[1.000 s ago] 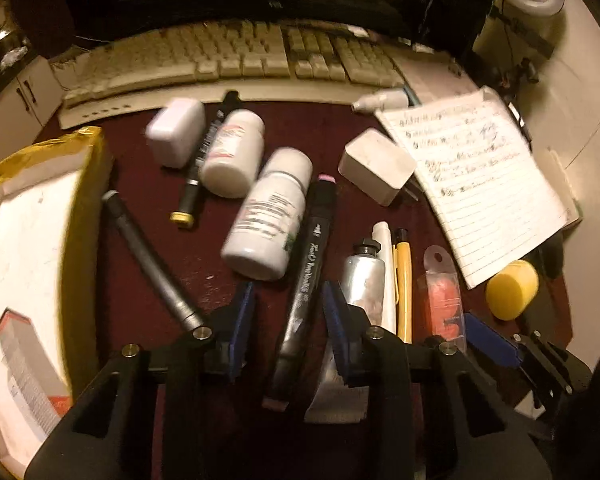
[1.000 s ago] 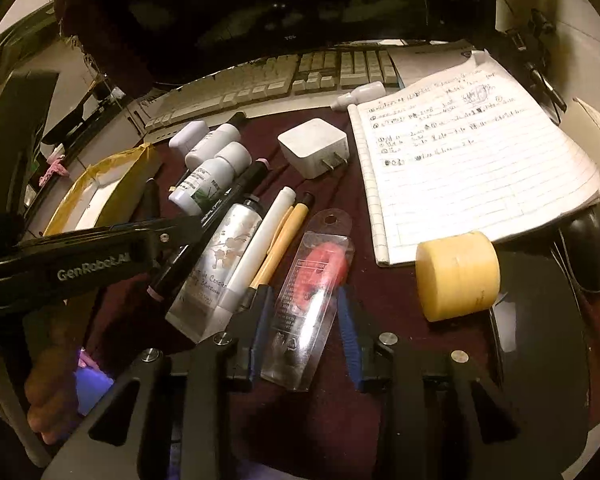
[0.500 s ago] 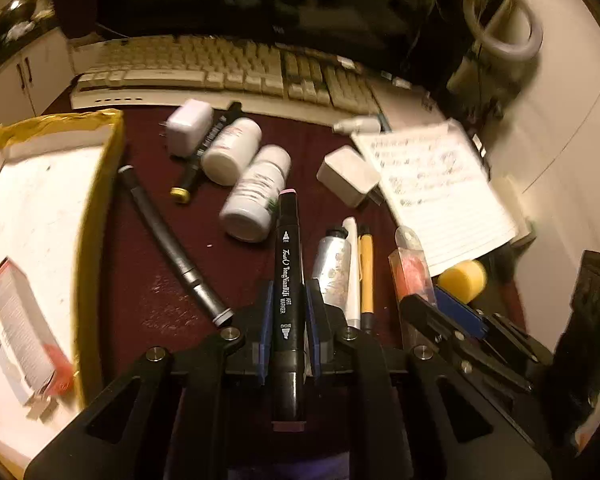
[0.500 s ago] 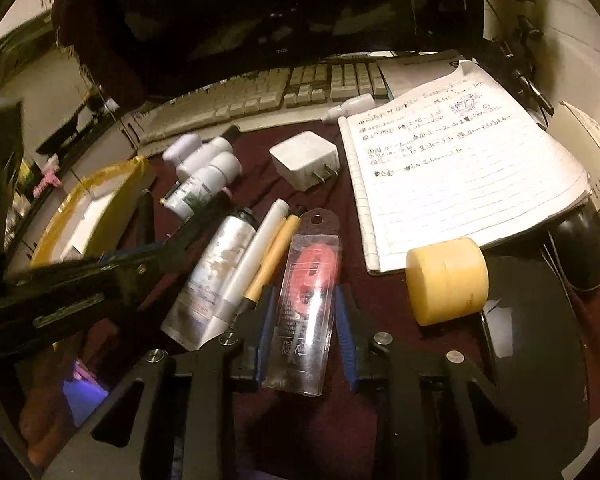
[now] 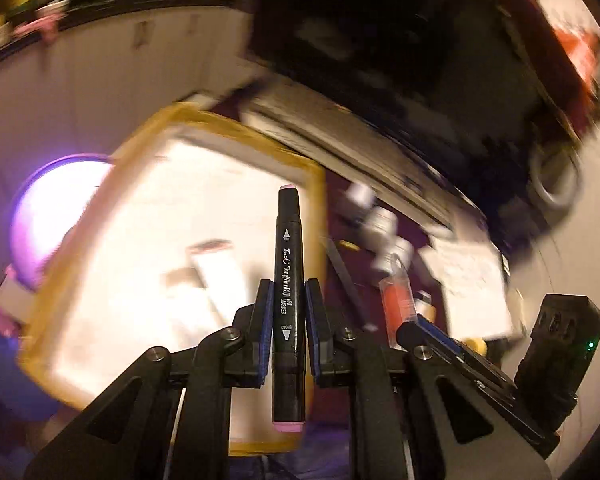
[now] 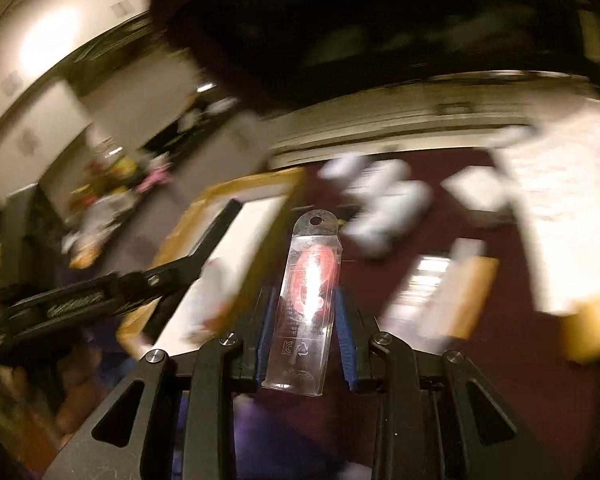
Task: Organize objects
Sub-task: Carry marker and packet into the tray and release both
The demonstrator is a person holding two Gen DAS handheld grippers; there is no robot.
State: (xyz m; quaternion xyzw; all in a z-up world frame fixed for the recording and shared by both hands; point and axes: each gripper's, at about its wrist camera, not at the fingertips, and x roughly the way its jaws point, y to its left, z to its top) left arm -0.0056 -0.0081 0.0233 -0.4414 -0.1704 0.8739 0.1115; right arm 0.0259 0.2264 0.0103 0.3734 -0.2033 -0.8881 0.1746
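Observation:
My left gripper (image 5: 287, 312) is shut on a black art marker (image 5: 287, 264) with pink ends, held upright above the white inside of a yellow-edged box (image 5: 180, 216). My right gripper (image 6: 305, 320) is shut on a clear plastic packet (image 6: 306, 308) with something red inside, lifted off the dark red desk mat (image 6: 500, 360). That packet (image 5: 398, 296) and the right gripper (image 5: 432, 334) also show at the right of the left wrist view. In the right wrist view the left gripper (image 6: 220, 232) reaches over the box (image 6: 256, 216). Both views are blurred by motion.
White bottles (image 6: 384, 208), a white charger (image 6: 476, 192), a lined notebook (image 6: 568, 208) and a yellow cylinder (image 6: 592, 328) lie blurred on the mat. A pale keyboard (image 6: 400, 124) runs along the back. A small carton (image 5: 216, 264) lies in the box. A glowing purple disc (image 5: 56, 216) sits left of it.
The left gripper closed on the marker, lifted it and swung left over the box. The right gripper tightened on the clear packet and raised it off the mat, moving left.

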